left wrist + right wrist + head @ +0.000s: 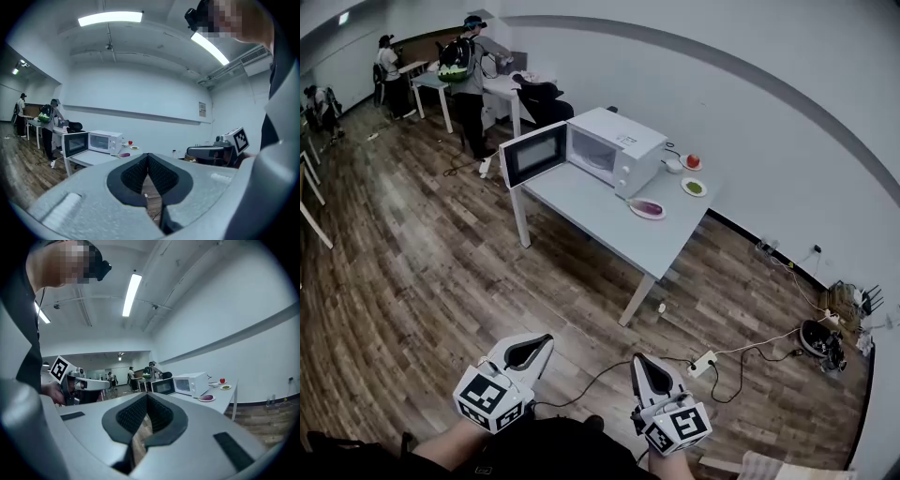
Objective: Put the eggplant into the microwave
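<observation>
Just beside the microwave (614, 145), at its control-panel end, the eggplant (648, 207) lies on a plate (632, 205) on the surface (581, 202). The microwave's door (534, 155) stands open. Well apart from the microwave, over the wood floor (441, 272), the left gripper (547, 338) and the right gripper (638, 359) each have their jaws pressed together, with nothing between them.

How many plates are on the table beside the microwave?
3: the eggplant plate nearest the camera, the green-food plate behind it, the red-food plate farthest back. The microwave may hide others.
</observation>
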